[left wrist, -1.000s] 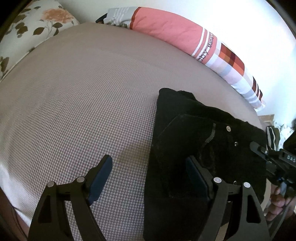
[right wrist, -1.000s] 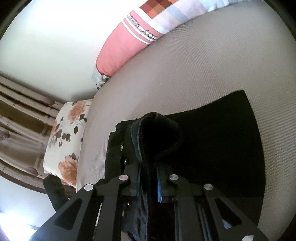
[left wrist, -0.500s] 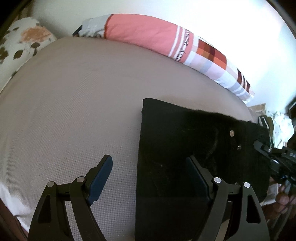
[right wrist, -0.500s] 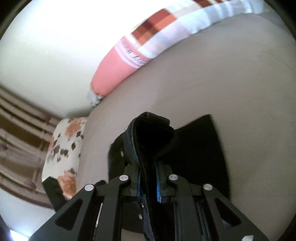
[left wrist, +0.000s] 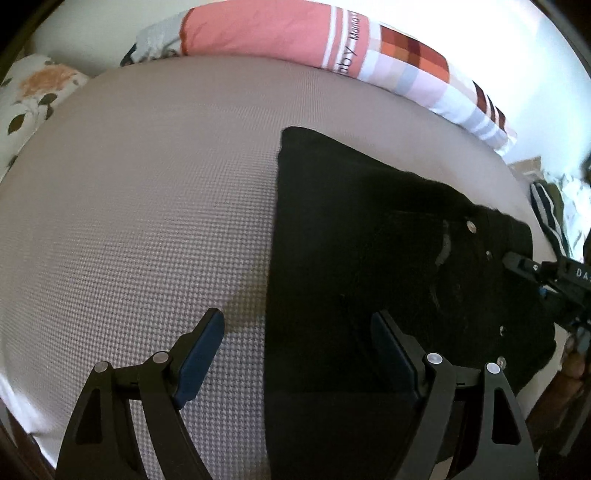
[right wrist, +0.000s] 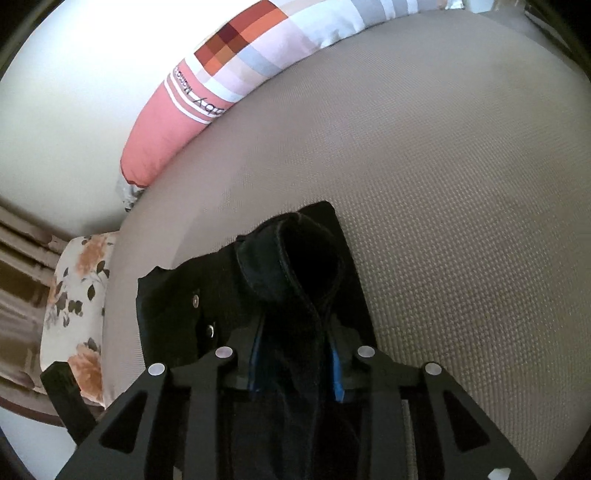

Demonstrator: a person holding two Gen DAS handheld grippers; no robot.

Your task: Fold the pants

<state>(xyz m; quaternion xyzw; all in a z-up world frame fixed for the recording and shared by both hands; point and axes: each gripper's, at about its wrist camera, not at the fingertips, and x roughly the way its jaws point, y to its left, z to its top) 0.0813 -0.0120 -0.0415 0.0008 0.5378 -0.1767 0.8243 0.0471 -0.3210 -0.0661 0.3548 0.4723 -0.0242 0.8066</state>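
Black pants (left wrist: 369, 240) lie folded on the grey bed sheet (left wrist: 147, 184), with the buttons toward the right edge. My left gripper (left wrist: 295, 332) hovers open above the fold's left edge. One finger is over the sheet and the other over the cloth, gripping nothing. My right gripper (right wrist: 293, 354) has an upright loop of the waistband (right wrist: 295, 258) between its jaws. The jaws are opening, and the blue pads (right wrist: 334, 369) show on both sides of the cloth. In the left wrist view, the right gripper's finger (left wrist: 517, 262) sits at the pants' right end.
A long pink and checked pillow (left wrist: 295, 33) runs along the wall at the far side of the bed. A floral pillow (right wrist: 77, 314) lies at one end. Clothes and clutter (left wrist: 554, 206) sit beyond the bed's right edge. A hand (left wrist: 576, 365) shows there.
The right jaws have spread a little around the waistband loop. The pants now lie flatter and more spread on the sheet. Both hands have shifted across the bed.
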